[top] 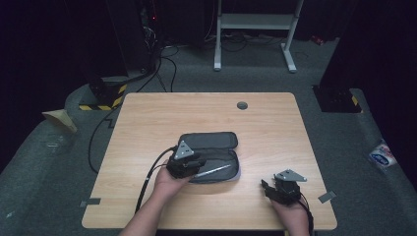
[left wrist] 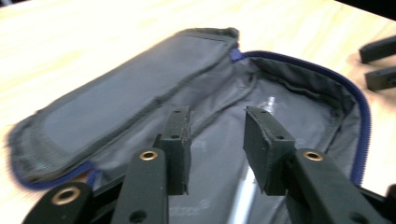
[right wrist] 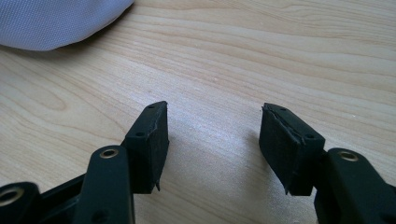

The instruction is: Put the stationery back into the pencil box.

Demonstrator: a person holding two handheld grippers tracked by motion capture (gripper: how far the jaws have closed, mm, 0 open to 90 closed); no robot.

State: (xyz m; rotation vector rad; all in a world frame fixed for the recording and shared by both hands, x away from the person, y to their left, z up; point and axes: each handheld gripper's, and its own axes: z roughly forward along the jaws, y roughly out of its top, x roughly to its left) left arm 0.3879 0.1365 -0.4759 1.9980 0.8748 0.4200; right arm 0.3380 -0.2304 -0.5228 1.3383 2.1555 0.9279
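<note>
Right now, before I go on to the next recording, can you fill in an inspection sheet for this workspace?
Surface: wooden table, round grommet near far edge.
Job's things: pencil case unzipped, flap folded back; silver pen lying inside.
Clutter: nothing seen on the table.
Grippers: left claw open above the case interior, nothing between its jaws; right claw open over bare wood, apart from the case.
Cables: black cable trailing from left claw; more on the floor.
Surroundings: grey carpet, white frame, hazard-striped base.
</note>
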